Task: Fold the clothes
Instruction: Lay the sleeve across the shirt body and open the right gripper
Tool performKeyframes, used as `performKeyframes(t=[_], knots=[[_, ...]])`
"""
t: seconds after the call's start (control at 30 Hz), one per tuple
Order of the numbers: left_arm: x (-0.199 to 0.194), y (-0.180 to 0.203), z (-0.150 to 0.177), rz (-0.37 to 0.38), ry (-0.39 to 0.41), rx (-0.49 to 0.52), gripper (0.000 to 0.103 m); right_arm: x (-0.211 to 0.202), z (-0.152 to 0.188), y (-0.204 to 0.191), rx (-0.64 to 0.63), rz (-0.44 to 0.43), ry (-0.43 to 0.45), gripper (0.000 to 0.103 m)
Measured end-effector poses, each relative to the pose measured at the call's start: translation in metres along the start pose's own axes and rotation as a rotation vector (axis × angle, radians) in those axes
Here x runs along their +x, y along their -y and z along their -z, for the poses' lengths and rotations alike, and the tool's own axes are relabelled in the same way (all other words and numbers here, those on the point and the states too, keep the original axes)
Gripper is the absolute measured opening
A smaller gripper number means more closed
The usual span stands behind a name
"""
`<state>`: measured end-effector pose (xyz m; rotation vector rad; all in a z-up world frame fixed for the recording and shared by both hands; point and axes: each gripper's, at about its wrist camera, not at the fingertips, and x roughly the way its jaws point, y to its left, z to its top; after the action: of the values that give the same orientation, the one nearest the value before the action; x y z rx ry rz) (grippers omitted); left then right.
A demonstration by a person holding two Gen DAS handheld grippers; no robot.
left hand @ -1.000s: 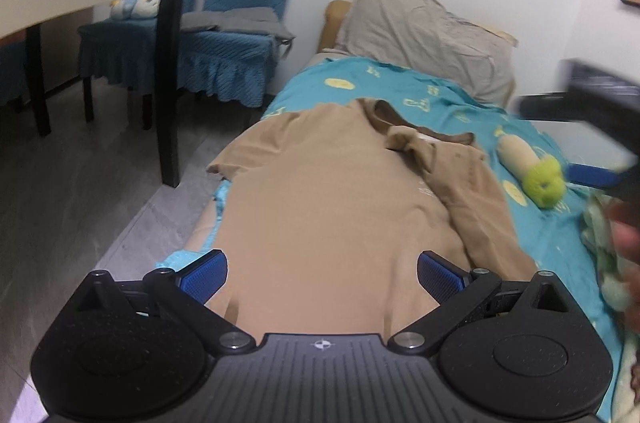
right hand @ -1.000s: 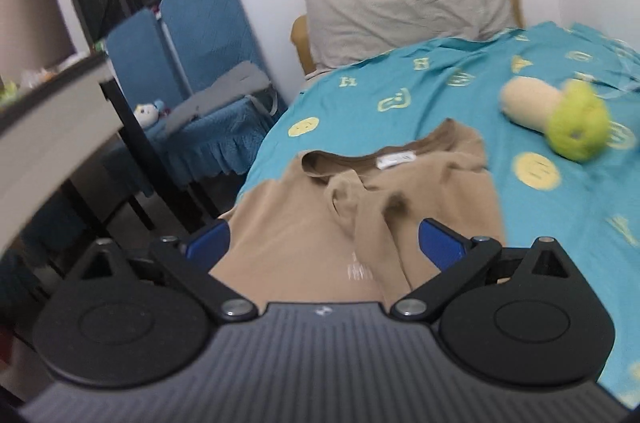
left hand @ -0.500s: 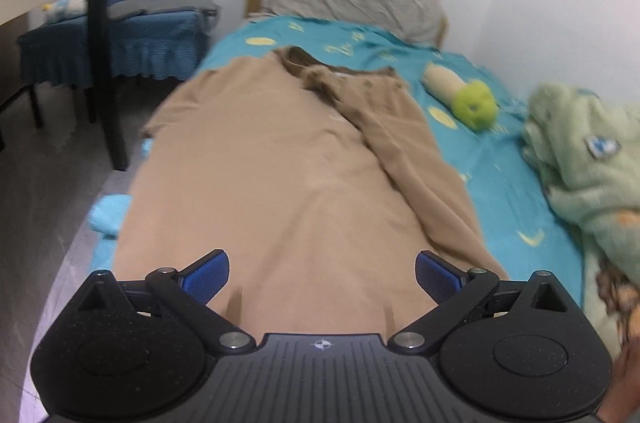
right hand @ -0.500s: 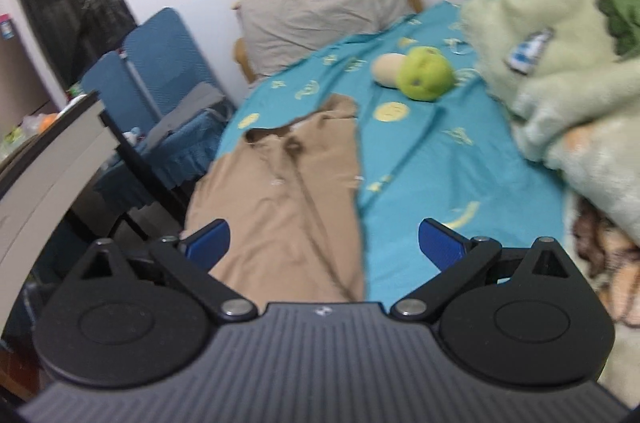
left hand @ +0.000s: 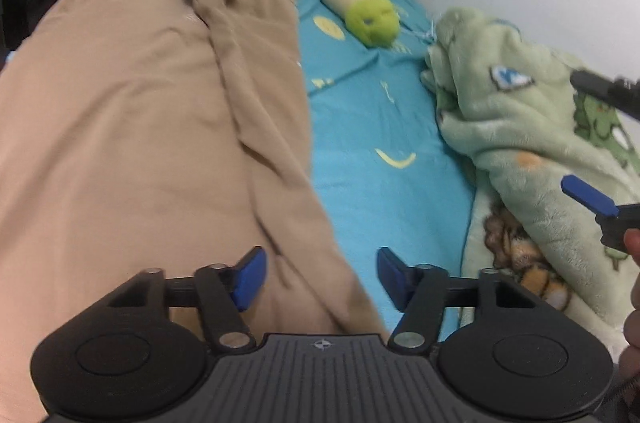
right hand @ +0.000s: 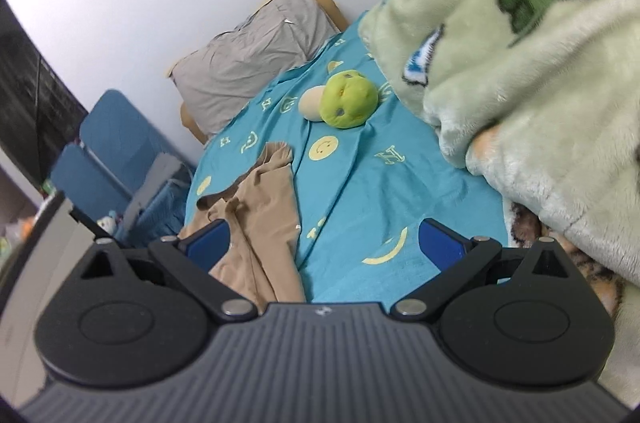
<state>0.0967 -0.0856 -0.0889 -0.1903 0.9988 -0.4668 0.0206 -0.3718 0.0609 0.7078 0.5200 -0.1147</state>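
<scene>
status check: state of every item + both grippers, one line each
tan shirt: spread on bed, right side folded inward
left gripper: closing over shirt's lower edge, not pinching
right gripper: open, empty
green blanket: bunched
plush toy: lying on sheet
pillow: at headboard

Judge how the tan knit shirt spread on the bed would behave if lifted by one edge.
The tan knit shirt probably hangs limp: it lies flat with soft creases along its folded-in side. It looks thin, so likely light. It may drag on the teal patterned bedsheet rather than slide freely.
</scene>
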Motion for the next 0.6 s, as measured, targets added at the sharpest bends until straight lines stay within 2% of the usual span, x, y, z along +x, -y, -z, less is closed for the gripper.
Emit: performKeyframes(t=[0.1, 0.17, 0.2, 0.33, 0.6], knots=[[0.018, 0.011, 0.003, -0.019, 0.000, 0.056, 0.041, 0.007, 0.000, 0.004, 0.013, -0.001, -0.026, 0.103], [0.030, 0.010, 0.002, -0.049, -0.018, 0.067, 0.014, 0.010, 0.000, 0.005, 0.018, -0.007, -0.034, 0.103], [0.035, 0.008, 0.001, -0.061, -0.027, 0.063, 0.010, 0.010, 0.000, 0.006, 0.022, -0.010, -0.037, 0.103], [0.031, -0.013, -0.004, -0.016, -0.034, -0.020, 0.002, 0.013, -0.001, 0.010, 0.051, -0.018, -0.050, 0.102], [-0.007, -0.064, -0.017, 0.092, -0.049, -0.196, 0.001, 0.014, 0.002, 0.011, 0.077, -0.030, -0.066, 0.102]])
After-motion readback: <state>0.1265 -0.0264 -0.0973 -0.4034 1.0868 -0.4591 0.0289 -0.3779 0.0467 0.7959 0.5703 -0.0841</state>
